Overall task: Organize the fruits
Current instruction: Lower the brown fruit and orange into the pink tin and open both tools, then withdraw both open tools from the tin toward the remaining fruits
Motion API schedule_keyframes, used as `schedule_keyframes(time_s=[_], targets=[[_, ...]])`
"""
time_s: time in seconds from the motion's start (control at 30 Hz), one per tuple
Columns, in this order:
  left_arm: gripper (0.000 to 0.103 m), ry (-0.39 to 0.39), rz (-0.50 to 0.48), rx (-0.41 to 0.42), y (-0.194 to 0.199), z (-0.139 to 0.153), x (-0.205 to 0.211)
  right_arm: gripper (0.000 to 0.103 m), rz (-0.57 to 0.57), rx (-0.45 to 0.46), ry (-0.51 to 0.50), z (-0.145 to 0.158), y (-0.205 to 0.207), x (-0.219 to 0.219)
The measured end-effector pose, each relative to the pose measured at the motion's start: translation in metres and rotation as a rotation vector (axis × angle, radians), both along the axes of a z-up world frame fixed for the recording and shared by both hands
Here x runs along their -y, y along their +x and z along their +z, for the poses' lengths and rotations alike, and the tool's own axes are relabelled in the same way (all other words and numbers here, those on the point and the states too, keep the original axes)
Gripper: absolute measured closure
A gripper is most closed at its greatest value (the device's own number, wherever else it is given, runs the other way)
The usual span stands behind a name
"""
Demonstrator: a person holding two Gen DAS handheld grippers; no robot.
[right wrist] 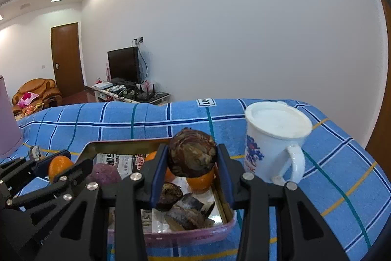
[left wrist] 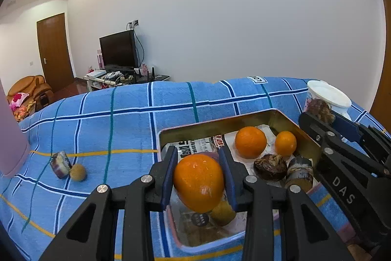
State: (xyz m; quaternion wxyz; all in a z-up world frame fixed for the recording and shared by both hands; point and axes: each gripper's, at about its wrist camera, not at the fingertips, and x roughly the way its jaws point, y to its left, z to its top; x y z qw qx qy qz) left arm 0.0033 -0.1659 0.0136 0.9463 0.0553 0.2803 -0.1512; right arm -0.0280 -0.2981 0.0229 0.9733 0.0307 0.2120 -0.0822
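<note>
Left gripper point(left wrist: 199, 177) jaws pinch an orange point(left wrist: 198, 182), right gripper point(right wrist: 191, 171) jaws pinch a brown fruit point(right wrist: 191, 155), both over the tin point(left wrist: 300, 136); several fruits inside, two items point(left wrist: 68, 166) left on the bed.

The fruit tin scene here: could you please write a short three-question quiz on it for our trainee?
1. True or false: the left gripper holds an orange.
2. What does the right gripper hold: A a mug, B a brown fruit, C an orange?
3. Fill in: the mug stands on the blue checked ____, beside the tin.

Key: 1 true. 2 B, the brown fruit. 3 cloth.
</note>
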Motion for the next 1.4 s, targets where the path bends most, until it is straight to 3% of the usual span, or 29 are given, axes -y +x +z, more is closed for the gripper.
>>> schedule_keyframes(time_s=[0.73, 1.03, 1.13, 1.2, 1.23, 1.27, 1.3, 1.33, 1.4], targets=[[0.066, 0.022, 0.035, -0.044, 0.020, -0.012, 0.006, 0.059, 0.126, -0.103, 0.006, -0.011, 0.033, -0.006], [0.066, -0.006, 0.033, -0.037, 0.019, -0.010, 0.000, 0.059, 0.182, -0.081, 0.042, -0.010, 0.030, -0.005], [0.065, -0.014, 0.029, -0.006, 0.014, -0.007, -0.004, 0.053, 0.193, -0.046, 0.067, -0.008, 0.024, -0.002], [0.060, -0.009, 0.039, 0.048, 0.007, -0.002, -0.007, 0.037, 0.173, -0.014, 0.079, -0.006, 0.018, 0.002], [0.049, -0.006, 0.051, 0.066, 0.005, 0.000, -0.008, 0.033, 0.157, 0.008, 0.089, -0.005, 0.014, 0.005], [0.026, -0.009, 0.077, 0.090, 0.003, 0.003, -0.013, 0.020, 0.132, 0.034, 0.103, -0.003, 0.010, 0.010], [0.013, -0.022, 0.087, 0.100, 0.001, 0.005, -0.016, 0.002, 0.119, 0.064, 0.129, -0.001, 0.006, 0.016], [0.001, -0.051, 0.095, 0.119, -0.002, 0.007, -0.022, 0.000, 0.115, 0.090, 0.155, 0.001, 0.002, 0.021], [0.001, -0.077, 0.106, 0.147, -0.008, 0.010, -0.028, 0.000, 0.083, 0.162, 0.198, 0.005, -0.010, 0.029]])
